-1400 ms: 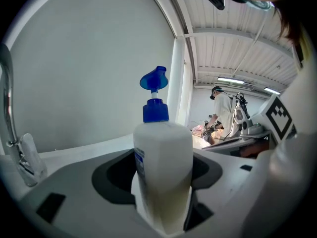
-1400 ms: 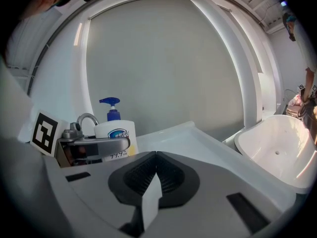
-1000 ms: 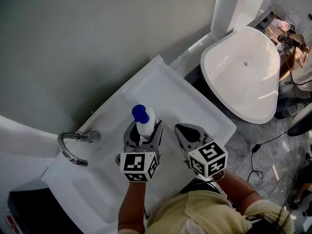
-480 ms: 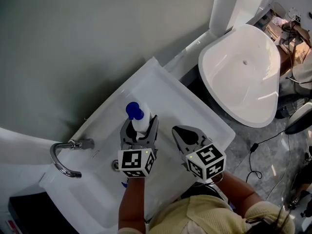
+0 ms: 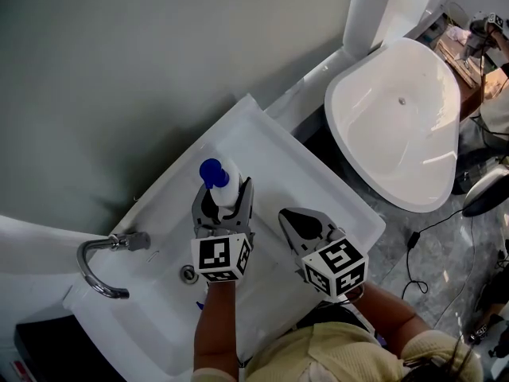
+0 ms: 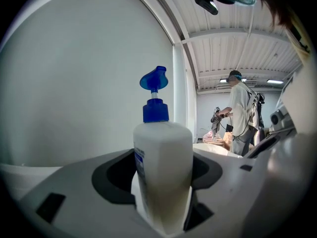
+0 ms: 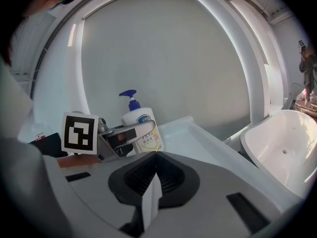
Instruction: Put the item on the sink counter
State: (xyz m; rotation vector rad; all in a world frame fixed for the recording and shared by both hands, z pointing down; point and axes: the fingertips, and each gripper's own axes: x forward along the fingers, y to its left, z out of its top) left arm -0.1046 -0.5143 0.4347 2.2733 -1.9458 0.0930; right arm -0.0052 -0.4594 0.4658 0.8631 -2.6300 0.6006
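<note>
The step in hand is looking like the set-down: the left gripper (image 5: 223, 188) is carrying the pump bottle (image 6: 163, 167) over the flat part of the sink counter (image 5: 294, 173), on the far side of the basin from the faucet (image 5: 99, 265). To do it well, the person is needing to lower the bottle straight, with its base level, until it is standing on the flat white surface well away from the faucet and back from the counter's front edge. Only then should the fingers be parting, slowly, so the tall bottle is not tipping (the blue pump head is making it top-heavy, by my guess). Whether the base is already touching the counter I cannot tell.

The left gripper's fingers (image 6: 79, 192) are closing round the bottle's body from both sides, holding it upright, opened just as wide as the bottle. The right gripper (image 5: 290, 213) is hovering farther from the faucet than the bottle, its fingers pressing fully together with nothing between them.
</note>
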